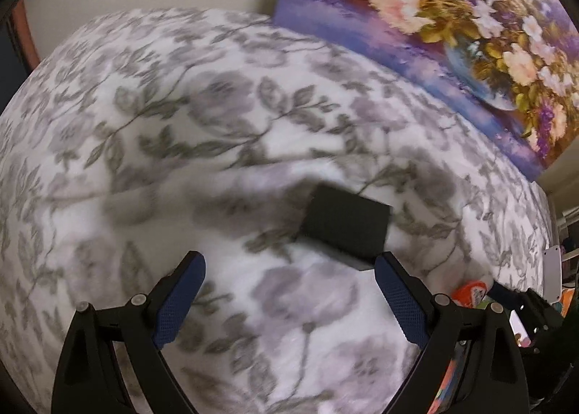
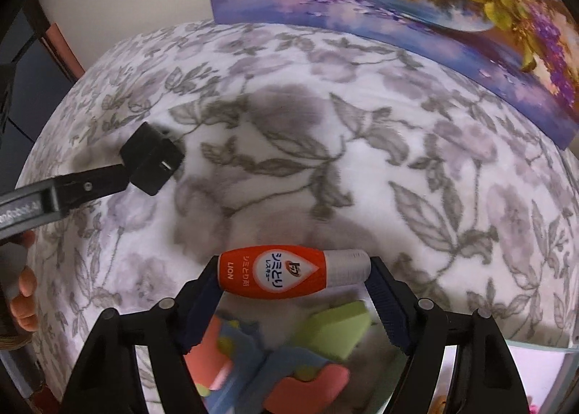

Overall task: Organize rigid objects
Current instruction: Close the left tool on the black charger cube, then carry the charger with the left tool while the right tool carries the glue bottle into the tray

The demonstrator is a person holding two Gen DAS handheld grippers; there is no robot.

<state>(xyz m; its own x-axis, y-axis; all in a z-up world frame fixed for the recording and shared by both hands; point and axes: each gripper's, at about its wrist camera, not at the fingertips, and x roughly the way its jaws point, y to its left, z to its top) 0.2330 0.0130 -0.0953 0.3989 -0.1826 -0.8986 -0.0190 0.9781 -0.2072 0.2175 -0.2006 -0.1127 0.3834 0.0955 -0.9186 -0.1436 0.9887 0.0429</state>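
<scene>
A black rectangular box (image 1: 343,229) lies on the floral blanket (image 1: 181,106). My left gripper (image 1: 289,258) hovers just short of it, open, with nothing between the blue pads; the right fingertip is at the box's near corner. In the right wrist view the same box (image 2: 152,161) sits at the tip of one left-gripper finger (image 2: 90,186). My right gripper (image 2: 295,269) is shut on an orange and white bottle (image 2: 293,273), held crosswise by its two ends above the blanket's (image 2: 398,161) near edge. That bottle (image 1: 470,296) also shows at the lower right of the left wrist view.
A flower painting (image 1: 452,34) leans on the wall behind the blanket. Below the blanket's near edge lie a green block (image 2: 336,331) and colourful foam pieces (image 2: 271,370). A person's fingers (image 2: 21,291) show at the left edge.
</scene>
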